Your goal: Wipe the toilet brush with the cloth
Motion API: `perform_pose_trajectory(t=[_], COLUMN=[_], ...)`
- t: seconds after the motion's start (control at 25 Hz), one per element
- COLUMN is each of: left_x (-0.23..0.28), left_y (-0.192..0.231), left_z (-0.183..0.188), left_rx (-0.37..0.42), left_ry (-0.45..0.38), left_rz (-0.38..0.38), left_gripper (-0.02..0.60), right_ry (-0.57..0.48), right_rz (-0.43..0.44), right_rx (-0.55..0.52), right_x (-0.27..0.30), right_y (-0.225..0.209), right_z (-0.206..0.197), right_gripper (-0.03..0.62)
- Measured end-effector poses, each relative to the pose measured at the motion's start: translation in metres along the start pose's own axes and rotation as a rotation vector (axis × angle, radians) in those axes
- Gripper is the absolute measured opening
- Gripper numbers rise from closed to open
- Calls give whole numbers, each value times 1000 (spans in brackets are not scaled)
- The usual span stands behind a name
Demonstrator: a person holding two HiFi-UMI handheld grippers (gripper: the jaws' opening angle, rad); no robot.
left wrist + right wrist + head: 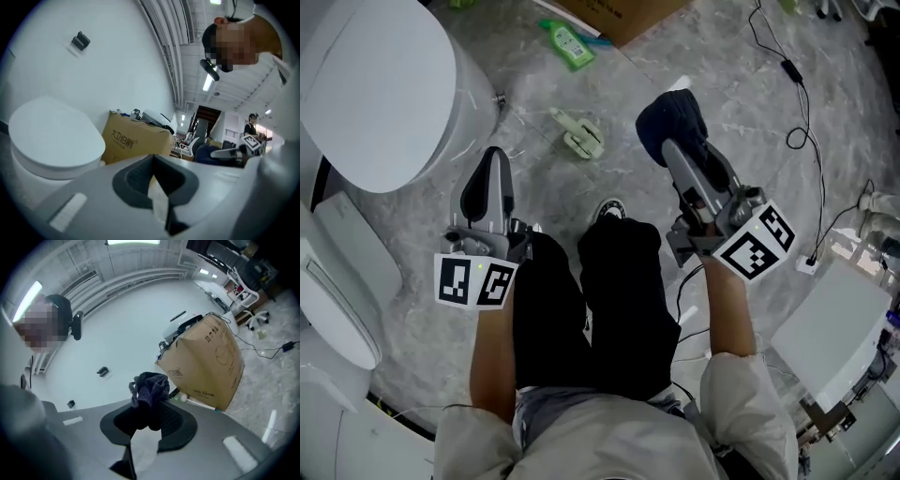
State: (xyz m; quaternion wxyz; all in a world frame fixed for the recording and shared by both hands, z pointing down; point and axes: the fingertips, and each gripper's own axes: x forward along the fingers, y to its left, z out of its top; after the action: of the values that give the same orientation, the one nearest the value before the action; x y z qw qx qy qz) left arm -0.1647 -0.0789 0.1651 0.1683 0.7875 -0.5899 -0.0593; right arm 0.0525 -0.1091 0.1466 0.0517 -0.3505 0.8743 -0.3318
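A small pale brush [578, 135] lies on the grey floor ahead of the person's shoe, untouched. My right gripper [671, 148] is shut on a dark blue cloth [670, 117], held up to the right of the brush. In the right gripper view the bunched cloth [150, 385] sticks out from between the dark pads of my right gripper [150, 414]. My left gripper [494, 157] hovers to the left of the brush, jaws together with nothing in them. In the left gripper view my left gripper [153, 165] points at the toilet [51, 136] and box.
A white toilet [366, 84] with its lid down fills the upper left. A green bottle [567, 42] and a cardboard box [619, 14] lie beyond the brush. Cables [802, 103] and a white device [839, 323] are on the right. The person's legs stand between the grippers.
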Motion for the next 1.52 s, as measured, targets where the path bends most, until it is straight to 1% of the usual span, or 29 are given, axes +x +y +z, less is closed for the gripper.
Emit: perform_pose_trajectory(t=[0.12,0.32,0.4,0.48,0.6,0.68,0.76,0.88,1.04,1.16,1.32,1.44,1.52], left_x=[-11,-33,-43,-51,-58,-66,-78,-95,-117,-133,-163,-189,-202], left_y=[-20,-57,-71,-86,-111,-128,-145,-170,-202,-224,-250,-258,-259], left_z=[42,137,177,219,279,309,335,374,416,443,480,497,504], left_rx=[-21,-5,-14,-19,-2,15,18,14,27,20,27,-11,-20], left_ry=[23,30,27,25,24,43,58,55,57,36,-17,-45,-61], left_rz=[-9,-24,-23,-28,-52,-61,-75,-101,-125,-131,-130,-136,-134], left_gripper=[0,0,0,0,0,0,0,0,0,0,0,0,0], right_ry=[-5,-2,2,8,21,36,54,69,76,68,54,45,37], right_rz=[-83,-158,-179,-191,-200,-199,-211,-234,-221,-214,-198,-189,-188], right_rx=[-47,-188,-216,-223,-242,-253,-256,-268,-302,-318,-335,-344,-355], right_x=[-15,-41,-50,-59,-73,-85,-100,-118,-141,-161,-184,-200,-208], right_y=[27,94,120,146,184,211,238,272,316,340,372,394,407], right_z=[36,109,136,162,199,219,236,264,302,325,344,347,348], right_gripper=[80,80,79,79,78,78,78,78,78,78,78,78,78])
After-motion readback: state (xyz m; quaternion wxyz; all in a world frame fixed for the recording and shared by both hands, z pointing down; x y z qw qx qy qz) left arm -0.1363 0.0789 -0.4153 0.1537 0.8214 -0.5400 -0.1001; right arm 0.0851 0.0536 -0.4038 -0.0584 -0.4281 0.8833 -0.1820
